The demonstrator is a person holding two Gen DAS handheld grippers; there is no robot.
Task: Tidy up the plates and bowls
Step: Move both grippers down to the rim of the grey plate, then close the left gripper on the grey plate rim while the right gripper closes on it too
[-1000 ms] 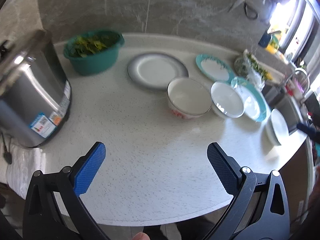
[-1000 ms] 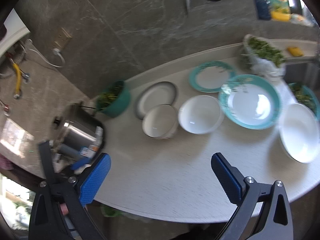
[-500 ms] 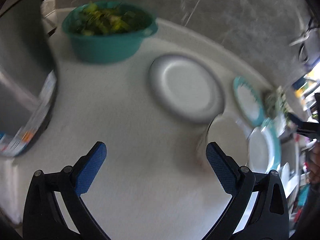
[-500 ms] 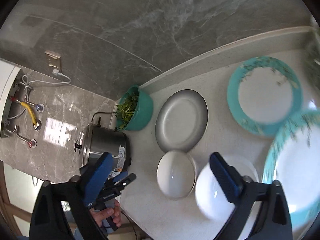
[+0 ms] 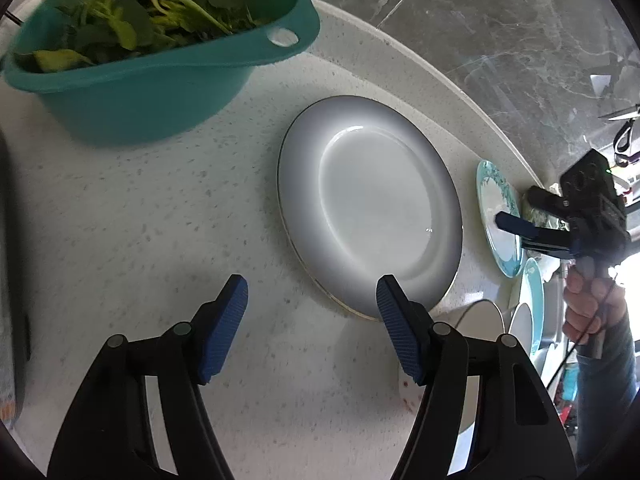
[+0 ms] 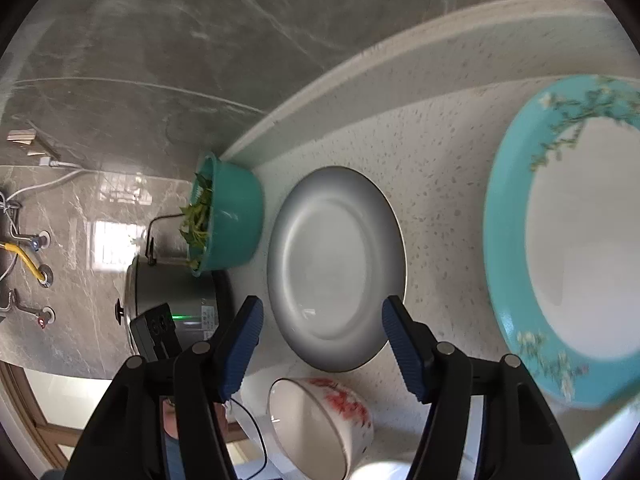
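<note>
Left gripper (image 5: 312,300) and right gripper (image 6: 320,320) both gape empty around the grey plate (image 5: 370,204), likely lining up a rim grab.

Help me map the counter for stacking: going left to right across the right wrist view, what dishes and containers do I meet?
Steel cooker → teal basin of greens → grey-rimmed plate → teal-rimmed floral plate.

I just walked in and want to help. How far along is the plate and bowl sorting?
Nothing looks stacked yet. The grey-rimmed plate, the teal floral plate and the red-patterned bowl each lie apart on the counter. Both the left tongs and the right tongs are open and empty, near the grey-rimmed plate. All the sorting remains.
</note>
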